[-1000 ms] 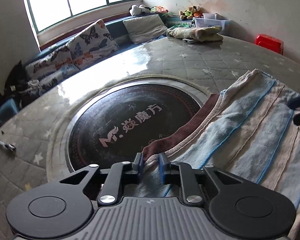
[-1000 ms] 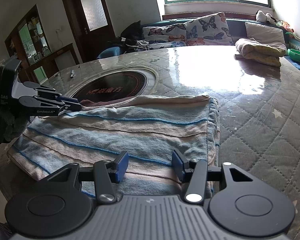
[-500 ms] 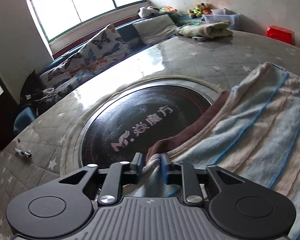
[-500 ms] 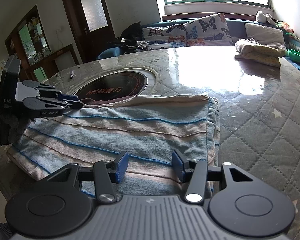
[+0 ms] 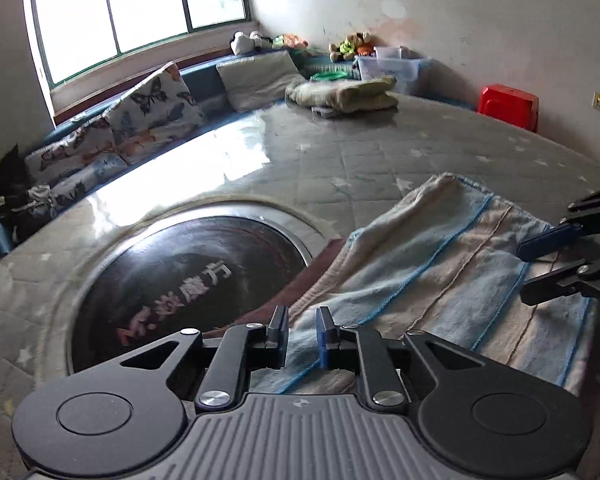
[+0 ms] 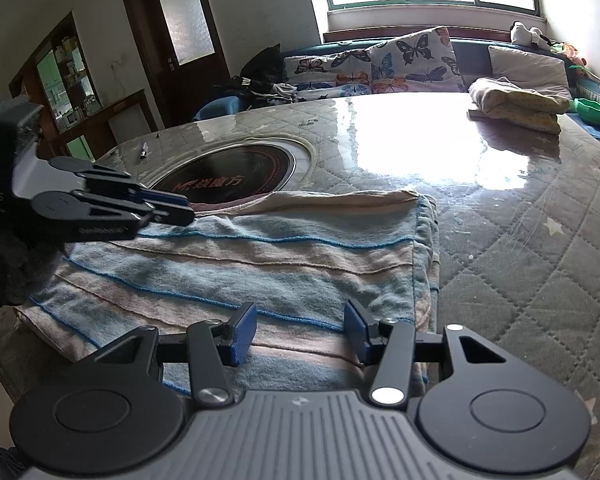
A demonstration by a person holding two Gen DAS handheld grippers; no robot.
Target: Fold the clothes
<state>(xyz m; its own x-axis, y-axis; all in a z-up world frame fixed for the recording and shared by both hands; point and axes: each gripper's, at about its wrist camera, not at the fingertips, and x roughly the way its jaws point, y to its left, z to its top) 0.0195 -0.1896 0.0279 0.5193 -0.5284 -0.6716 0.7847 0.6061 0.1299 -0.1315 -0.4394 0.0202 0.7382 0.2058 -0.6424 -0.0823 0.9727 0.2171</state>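
left gripper (image 5: 302, 334): just let go of the striped garment's (image 6: 260, 256) far edge, jaws parted | right gripper (image 6: 300, 336): spread wide above near edge, holding nothing | garment: flat on table (image 6: 520, 240) beside hotplate (image 5: 188, 276), apparently mid-fold.

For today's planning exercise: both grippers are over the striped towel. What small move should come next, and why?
Probably close the right gripper on the near edge of the blue and beige striped towel. Its fingers stand wide open over that edge, and the left gripper looks parted at the far corner, so nothing seems to be gripping the cloth.
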